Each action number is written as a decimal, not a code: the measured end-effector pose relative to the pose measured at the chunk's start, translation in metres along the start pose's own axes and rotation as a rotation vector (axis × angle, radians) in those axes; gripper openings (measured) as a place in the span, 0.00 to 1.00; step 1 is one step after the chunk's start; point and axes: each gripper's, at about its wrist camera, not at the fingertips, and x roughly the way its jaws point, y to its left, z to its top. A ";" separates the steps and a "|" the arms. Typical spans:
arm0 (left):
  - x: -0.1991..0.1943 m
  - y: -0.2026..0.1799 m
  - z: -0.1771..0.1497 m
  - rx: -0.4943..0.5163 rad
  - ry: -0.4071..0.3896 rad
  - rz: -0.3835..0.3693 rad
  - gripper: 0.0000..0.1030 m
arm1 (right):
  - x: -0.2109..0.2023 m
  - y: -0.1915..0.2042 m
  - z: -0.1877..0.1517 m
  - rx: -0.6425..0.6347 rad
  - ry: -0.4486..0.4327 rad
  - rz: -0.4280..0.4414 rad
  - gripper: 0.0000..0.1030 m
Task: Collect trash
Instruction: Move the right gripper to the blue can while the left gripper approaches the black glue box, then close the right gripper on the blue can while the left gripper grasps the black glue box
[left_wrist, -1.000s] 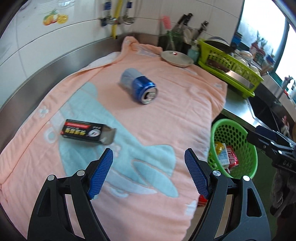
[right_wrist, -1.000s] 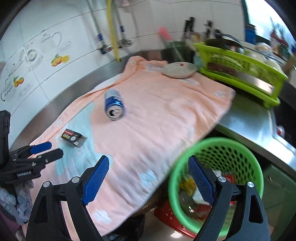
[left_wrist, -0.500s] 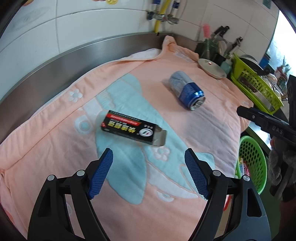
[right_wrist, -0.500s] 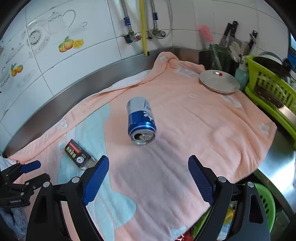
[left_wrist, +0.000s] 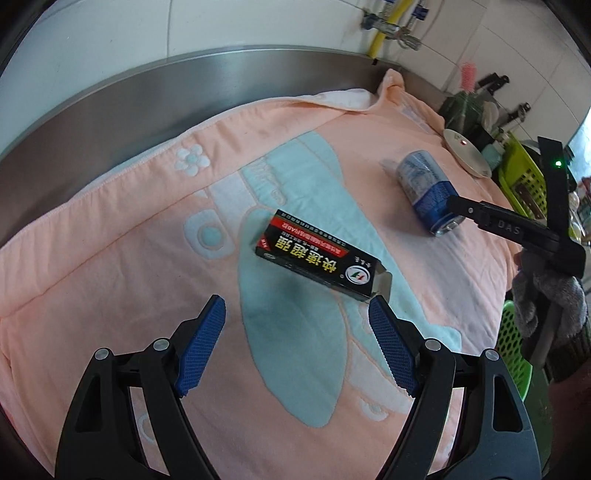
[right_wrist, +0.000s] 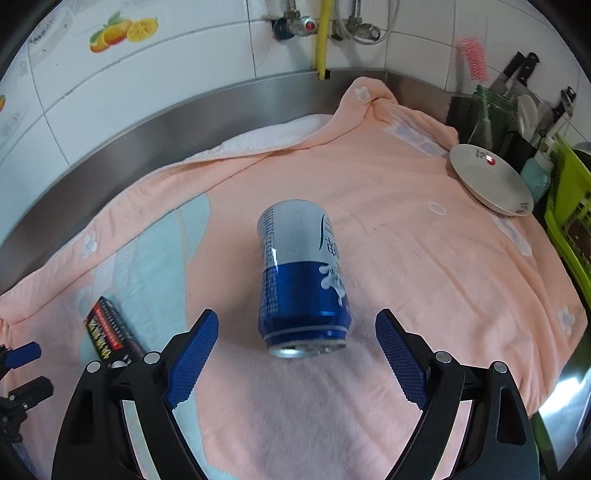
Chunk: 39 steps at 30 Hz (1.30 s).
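Observation:
A black carton (left_wrist: 319, 258) with red and yellow print lies flat on the pink towel (left_wrist: 110, 258), one end flap open. My left gripper (left_wrist: 297, 317) hovers just short of it, open, nothing between its blue pads. A blue and silver drink can (right_wrist: 301, 275) lies on its side on the same towel (right_wrist: 443, 295), its open end toward the camera. My right gripper (right_wrist: 297, 330) stands open on either side of the can's near end, pads apart from it. The can (left_wrist: 428, 194) shows in the left wrist view, partly behind the right gripper's black finger (left_wrist: 498, 221). The carton (right_wrist: 110, 332) shows at left in the right wrist view.
A steel plate (right_wrist: 491, 181) rests at the towel's far right corner, before a knife holder (right_wrist: 495, 114) and a green dish rack (right_wrist: 569, 206). A green basket (left_wrist: 515, 343) sits below the counter edge at right. A steel backsplash (right_wrist: 184, 125) and tiled wall close the far side.
Both grippers have swung leftward from the green basket over the towel. The left one has closed in on the carton, the right one on the can. Both stayed open.

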 end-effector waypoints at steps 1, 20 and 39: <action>0.003 0.002 0.001 -0.014 0.007 0.002 0.77 | 0.007 0.000 0.004 -0.008 0.006 -0.008 0.82; 0.053 0.010 0.031 -0.292 0.124 -0.046 0.77 | 0.057 -0.017 0.015 0.070 0.098 0.009 0.59; 0.099 -0.002 0.048 -0.514 0.208 0.136 0.77 | -0.052 -0.029 -0.066 0.125 -0.044 0.068 0.59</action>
